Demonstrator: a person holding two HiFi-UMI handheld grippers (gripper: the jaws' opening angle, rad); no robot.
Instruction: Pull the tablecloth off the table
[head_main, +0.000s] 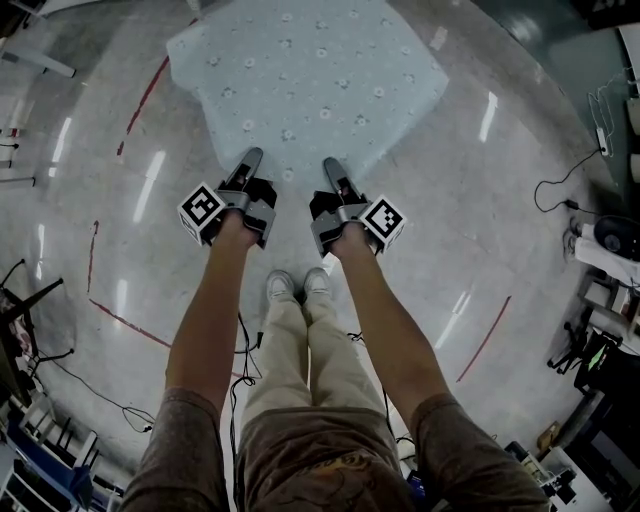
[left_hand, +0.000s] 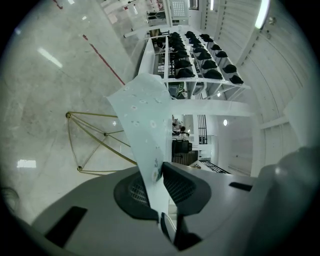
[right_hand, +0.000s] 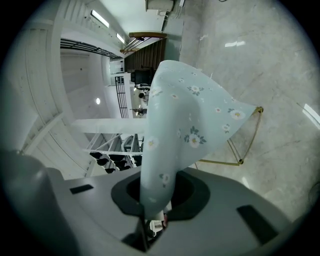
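Observation:
A pale blue tablecloth (head_main: 310, 80) with small white flowers covers a table ahead of me in the head view. My left gripper (head_main: 252, 158) and right gripper (head_main: 330, 165) meet its near edge side by side. In the left gripper view the cloth (left_hand: 142, 125) runs down into the left gripper (left_hand: 157, 182), whose jaws are shut on it. In the right gripper view a fold of the cloth (right_hand: 185, 120) is pinched in the right gripper (right_hand: 155, 195). Thin gold table legs (left_hand: 100, 135) show under the cloth, and a gold leg (right_hand: 245, 150) shows in the right gripper view too.
Glossy grey floor with red tape lines (head_main: 145, 95) surrounds the table. My shoes (head_main: 297, 287) stand just behind the grippers. Cables and equipment (head_main: 600, 240) lie at the right, a cable (head_main: 90, 390) at the left. White racks with black items (left_hand: 195, 55) stand far off.

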